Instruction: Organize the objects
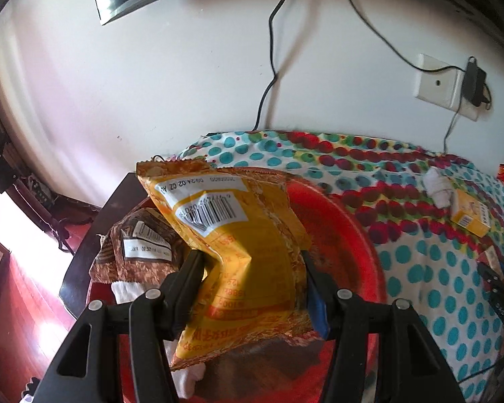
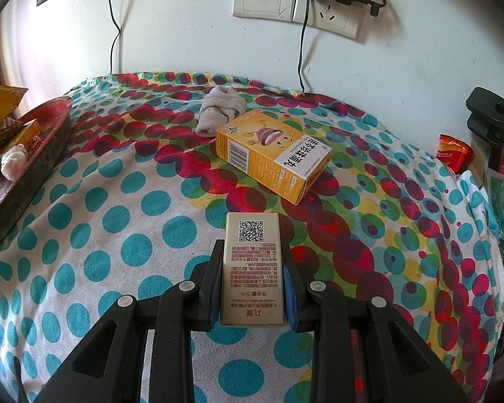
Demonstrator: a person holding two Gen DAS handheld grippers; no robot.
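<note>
My left gripper (image 1: 252, 258) is shut on a yellow snack packet (image 1: 238, 235) and holds it above a red basin (image 1: 346, 235). A brown snack packet (image 1: 141, 245) and white cloth (image 1: 127, 290) lie in the basin's left part. My right gripper (image 2: 252, 252) is shut on a small beige box with a QR code (image 2: 252, 265), just above the dotted cloth (image 2: 100, 221). A yellow medicine box (image 2: 272, 154) and a rolled grey sock (image 2: 220, 109) lie further back on the cloth. The basin's rim (image 2: 47, 144) shows at the left of the right wrist view.
The table is covered by a dotted cloth and stands against a white wall with sockets (image 2: 295, 0) and hanging cables (image 2: 112, 23). A red packet (image 2: 452, 154) and a black clamp (image 2: 487, 117) sit at the right edge. The dark table edge (image 1: 94, 235) drops to a red floor.
</note>
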